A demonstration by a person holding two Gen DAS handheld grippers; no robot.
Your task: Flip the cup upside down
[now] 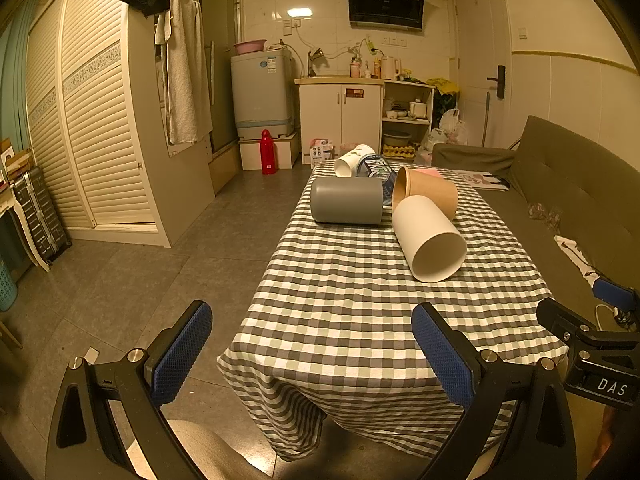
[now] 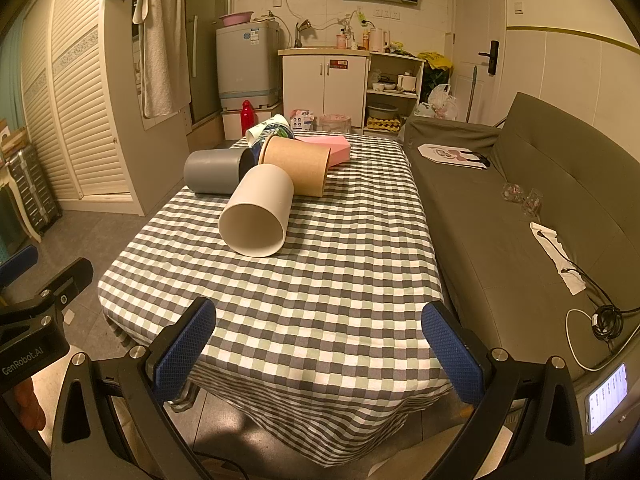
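Observation:
Several cups lie on their sides on the checked tablecloth (image 1: 340,300) (image 2: 320,280). A white cup (image 1: 428,236) (image 2: 258,212) lies nearest, its mouth toward me. A grey cup (image 1: 347,200) (image 2: 214,176) lies to its left. A brown paper cup (image 1: 426,190) (image 2: 298,164) lies behind it. A printed white cup (image 1: 354,160) (image 2: 270,126) lies at the far end. My left gripper (image 1: 312,344) is open and empty at the table's near edge. My right gripper (image 2: 318,344) is open and empty there too, well short of the cups.
A pink box (image 2: 332,148) lies at the far end of the table. A grey sofa (image 2: 520,220) runs along the table's right side, with small glasses (image 2: 522,196), a cable and a phone on it. Tiled floor (image 1: 140,280) is to the left.

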